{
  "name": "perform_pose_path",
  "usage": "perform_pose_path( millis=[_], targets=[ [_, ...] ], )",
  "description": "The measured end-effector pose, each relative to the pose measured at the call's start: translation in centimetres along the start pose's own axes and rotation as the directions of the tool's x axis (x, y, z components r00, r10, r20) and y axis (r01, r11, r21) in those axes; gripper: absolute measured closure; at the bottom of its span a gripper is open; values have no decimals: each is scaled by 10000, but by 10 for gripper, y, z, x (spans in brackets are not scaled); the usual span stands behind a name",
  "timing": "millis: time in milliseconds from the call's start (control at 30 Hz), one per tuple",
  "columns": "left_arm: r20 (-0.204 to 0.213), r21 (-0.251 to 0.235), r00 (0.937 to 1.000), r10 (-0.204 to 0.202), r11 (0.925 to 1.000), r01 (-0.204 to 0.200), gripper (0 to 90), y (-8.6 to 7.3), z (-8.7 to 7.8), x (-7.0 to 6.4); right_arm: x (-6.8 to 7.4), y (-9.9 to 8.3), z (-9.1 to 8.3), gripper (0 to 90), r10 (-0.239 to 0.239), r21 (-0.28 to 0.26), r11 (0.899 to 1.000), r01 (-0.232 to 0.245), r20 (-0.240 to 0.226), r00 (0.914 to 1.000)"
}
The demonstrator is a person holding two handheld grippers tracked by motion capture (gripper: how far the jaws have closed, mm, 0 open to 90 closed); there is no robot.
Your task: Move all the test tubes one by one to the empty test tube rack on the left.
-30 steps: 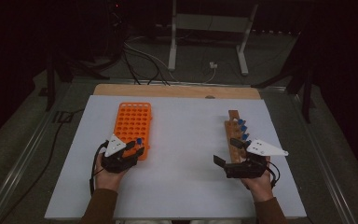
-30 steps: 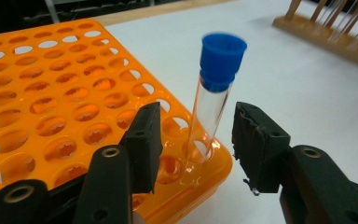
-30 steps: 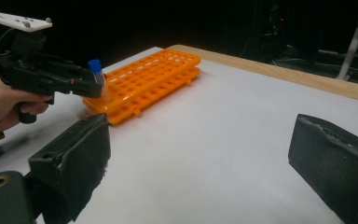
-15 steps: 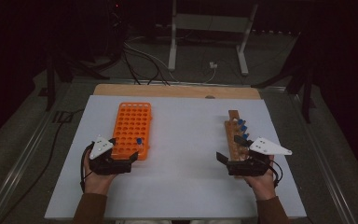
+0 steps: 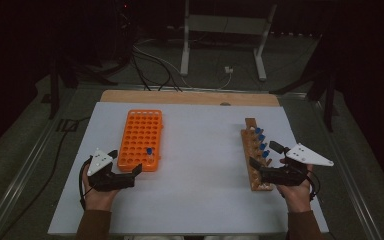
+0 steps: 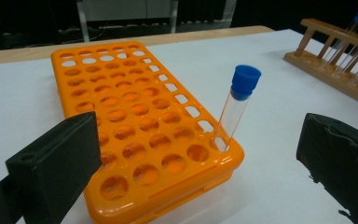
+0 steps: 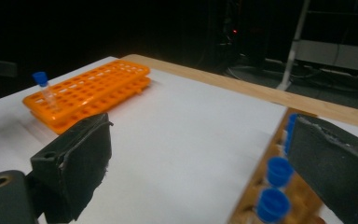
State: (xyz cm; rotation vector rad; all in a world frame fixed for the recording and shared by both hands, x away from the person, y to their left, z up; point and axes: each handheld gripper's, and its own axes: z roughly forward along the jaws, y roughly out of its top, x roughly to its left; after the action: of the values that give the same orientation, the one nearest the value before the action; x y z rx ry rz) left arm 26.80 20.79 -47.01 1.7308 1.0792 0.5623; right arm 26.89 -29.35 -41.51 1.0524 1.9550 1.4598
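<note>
My right gripper [image 5: 266,171], jaws wide and empty, sits lower right beside the wooden rack [image 5: 256,152]; its blue-capped tubes [image 5: 261,145] stand upright just above. Left gripper [image 5: 124,174] open, below the orange rack [image 5: 141,139].

On my screen, the left gripper [image 5: 123,170] and the right gripper [image 5: 261,169] are both black, each topped by a pale grey three-cornered plate. Thin black cable loops off the back of each body. Their jaws are broad, blocky black pads with scuffed, matte faces. Behind them, I see brown sleeves [image 5: 96,226] reaching to the wrists.
</note>
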Motion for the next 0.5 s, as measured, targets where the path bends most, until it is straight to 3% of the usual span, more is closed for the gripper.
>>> perform_pose_path(
  millis=[200, 400, 500],
  targets=[
    [1, 97, 9998, 216, 9997, -216, 6, 0, 3, -4, -13, -10, -3, 81, 256, 379, 9989, -271, 391, 9989],
    [138, 128, 9998, 164, 9998, -166, 7, -1, 4, -3, -22, -25, 3, 164, 443, 950, 9943, -485, 452, 9980],
    [148, 131, 9997, 173, 9998, -175, 7, -1, 4, -3, -25, -31, 5, 265, 392, 1141, 9925, -444, 475, 9981]
  ],
)
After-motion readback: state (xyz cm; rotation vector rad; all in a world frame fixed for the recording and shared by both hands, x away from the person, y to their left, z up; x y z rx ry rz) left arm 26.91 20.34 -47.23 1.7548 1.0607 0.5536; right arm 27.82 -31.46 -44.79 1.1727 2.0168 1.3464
